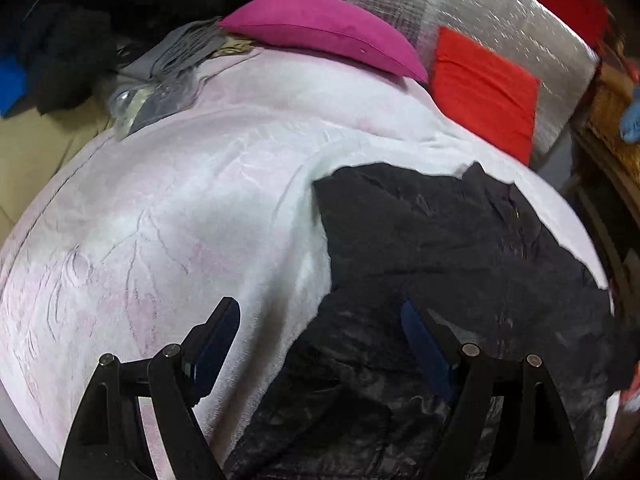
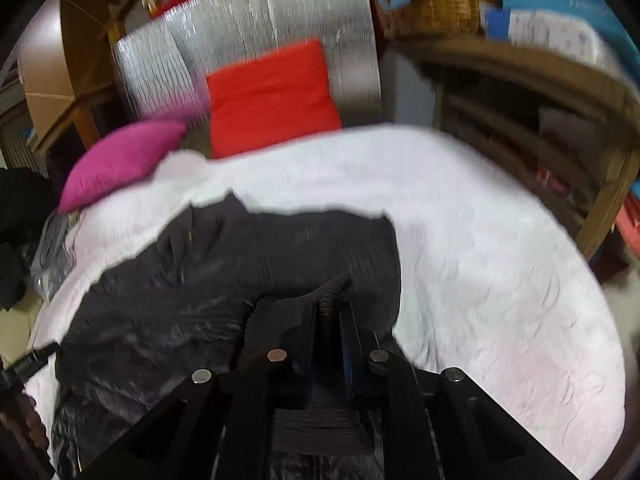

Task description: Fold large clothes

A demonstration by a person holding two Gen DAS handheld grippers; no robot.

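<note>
Currently your right tongs (image 2: 334, 320) clamp the ribbed cuff (image 2: 336, 284) of the dark jacket (image 2: 240, 264); left tongs (image 1: 320, 344) stand apart at six o'clock. Expect soft, slippery, light fabric; grip hems.

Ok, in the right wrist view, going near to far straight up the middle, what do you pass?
Right gripper shut on the ribbed cuff → black jacket → pale blanket → red cushion → silver foil mat.
</note>
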